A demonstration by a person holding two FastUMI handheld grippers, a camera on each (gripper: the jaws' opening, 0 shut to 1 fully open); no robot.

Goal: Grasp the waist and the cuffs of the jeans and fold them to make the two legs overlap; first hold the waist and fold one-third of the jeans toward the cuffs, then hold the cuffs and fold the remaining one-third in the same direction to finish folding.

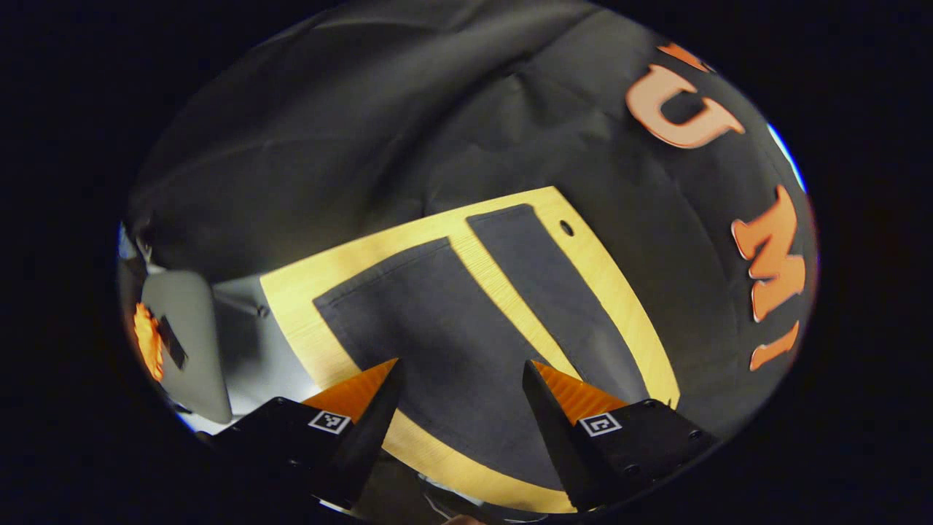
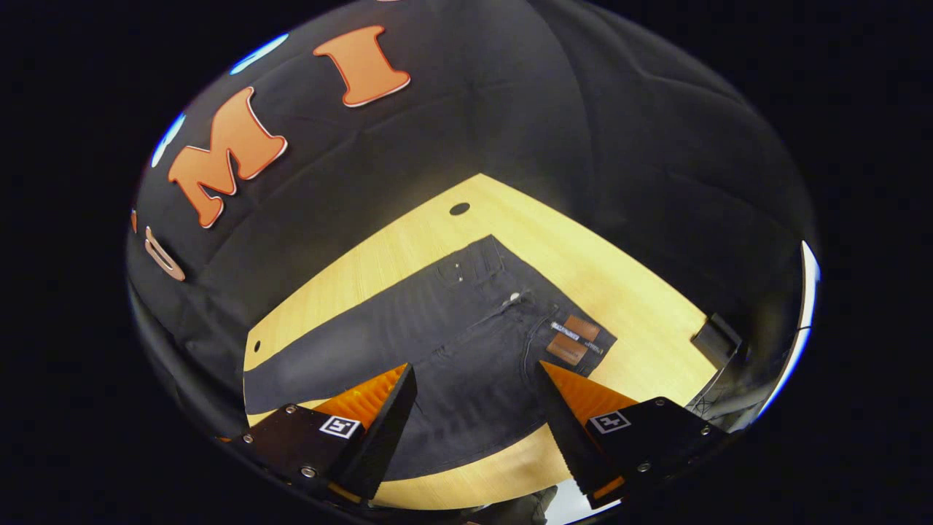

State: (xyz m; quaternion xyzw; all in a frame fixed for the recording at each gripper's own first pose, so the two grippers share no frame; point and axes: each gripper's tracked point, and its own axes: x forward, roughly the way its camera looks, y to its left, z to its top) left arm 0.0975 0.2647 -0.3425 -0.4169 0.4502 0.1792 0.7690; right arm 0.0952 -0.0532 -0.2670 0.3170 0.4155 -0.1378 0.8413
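dark denim jeans (image 2: 444, 343) are lying flat and unfolded on a pale wooden surface (image 2: 619, 292), with black cloth hanging behind it as the booth's wall. in the right gripper view the waist end is sitting toward the right, showing a metal button (image 2: 515, 297) and two brown patches (image 2: 574, 338) with a small pale tag beside them; any writing on them is too small to read. in the left gripper view the two legs (image 1: 466, 328) are lying spread apart, a strip of bare wood showing between them, and the cuffs are pointing toward the far edge.

a small dark hole (image 2: 459, 208) is showing in the wood near the far corner, apart from the jeans, and a dark boxy object (image 2: 718, 337) is sitting at the right edge of the surface. a grey panel (image 1: 186, 343) is standing off to the left beyond the surface in the left gripper view. nothing is lying on the jeans.

the left tool (image 1: 461, 372) is hovering above the legs with its fingers spread wide, grasping nothing. the right tool (image 2: 477, 375) is hovering above the seat area, fingers likewise spread and released. each finger base is carrying a small square black-and-white marker (image 2: 609, 421).
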